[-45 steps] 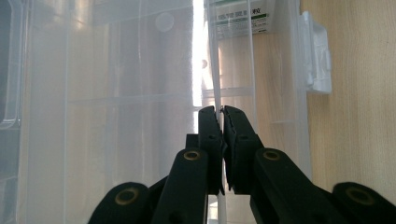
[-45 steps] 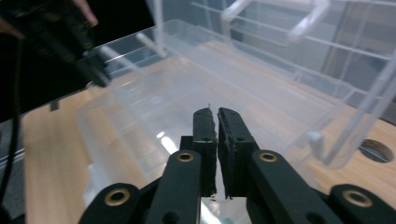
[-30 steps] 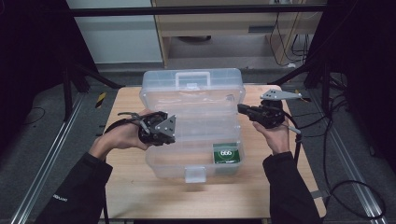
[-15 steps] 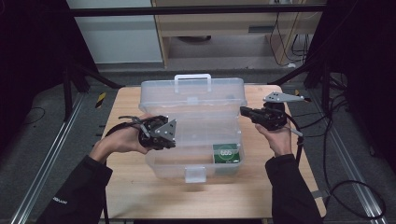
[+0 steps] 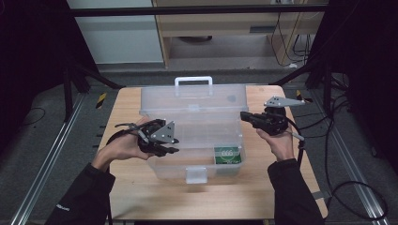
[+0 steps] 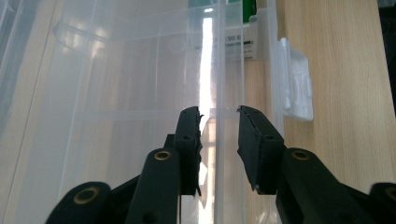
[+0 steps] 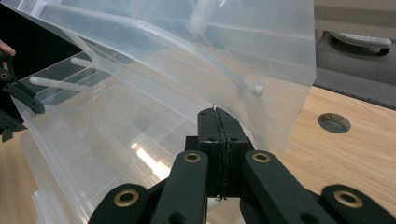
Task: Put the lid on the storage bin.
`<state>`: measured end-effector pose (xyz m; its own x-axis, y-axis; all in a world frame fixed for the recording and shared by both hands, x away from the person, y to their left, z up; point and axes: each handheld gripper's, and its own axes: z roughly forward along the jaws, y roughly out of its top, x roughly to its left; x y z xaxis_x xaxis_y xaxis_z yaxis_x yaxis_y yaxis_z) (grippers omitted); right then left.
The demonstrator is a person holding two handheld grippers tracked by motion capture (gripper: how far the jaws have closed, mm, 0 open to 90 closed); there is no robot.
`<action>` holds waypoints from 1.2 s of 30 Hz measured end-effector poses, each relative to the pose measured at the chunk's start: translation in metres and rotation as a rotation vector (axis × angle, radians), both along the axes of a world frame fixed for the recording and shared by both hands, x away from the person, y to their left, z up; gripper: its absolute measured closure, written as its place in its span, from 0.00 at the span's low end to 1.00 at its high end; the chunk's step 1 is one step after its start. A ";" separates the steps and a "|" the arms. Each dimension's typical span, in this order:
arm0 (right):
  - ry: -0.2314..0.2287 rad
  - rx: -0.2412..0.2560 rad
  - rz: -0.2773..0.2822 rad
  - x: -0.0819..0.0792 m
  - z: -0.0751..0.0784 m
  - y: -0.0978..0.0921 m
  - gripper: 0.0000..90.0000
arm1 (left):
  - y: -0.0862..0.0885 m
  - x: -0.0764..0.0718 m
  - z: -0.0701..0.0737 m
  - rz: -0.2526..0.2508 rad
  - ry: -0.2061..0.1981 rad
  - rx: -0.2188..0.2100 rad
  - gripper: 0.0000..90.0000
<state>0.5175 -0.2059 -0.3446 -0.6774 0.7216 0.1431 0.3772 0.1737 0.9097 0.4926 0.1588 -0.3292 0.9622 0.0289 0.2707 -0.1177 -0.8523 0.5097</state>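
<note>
A clear plastic storage box (image 5: 187, 161) stands on the wooden table (image 5: 263, 192), its lid (image 5: 192, 101) raised and tilted, with a handle on its top edge. My left gripper (image 5: 171, 146) is at the box's left end, open, and a clear upright wall of the box (image 6: 217, 70) runs between its jaws. My right gripper (image 5: 244, 115) is shut, with its tip against the lid's right edge (image 7: 261, 93) and nothing visible between the jaws. A green label (image 5: 227, 154) sits in the box's front right corner.
The box's front latch (image 5: 196, 174) points toward me. A round cable hole (image 7: 334, 122) is in the tabletop to the right of the box. Cables trail off the table's right side, and dark frame posts stand on both sides.
The lid has changed its tilt, and its handle edge sits slightly lower in the high view. Both grippers have stayed at the box's two ends.
</note>
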 end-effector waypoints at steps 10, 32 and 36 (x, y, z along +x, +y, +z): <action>0.005 0.002 0.008 -0.001 -0.001 -0.001 1.00 | -0.005 0.002 -0.006 0.037 0.083 -0.177 0.64; 0.010 -0.006 0.024 -0.005 -0.004 -0.002 1.00 | -0.003 -0.010 -0.029 0.230 0.120 -0.571 0.61; 0.011 -0.010 0.024 -0.006 -0.004 -0.002 1.00 | 0.001 -0.013 -0.034 0.259 0.116 -0.616 0.65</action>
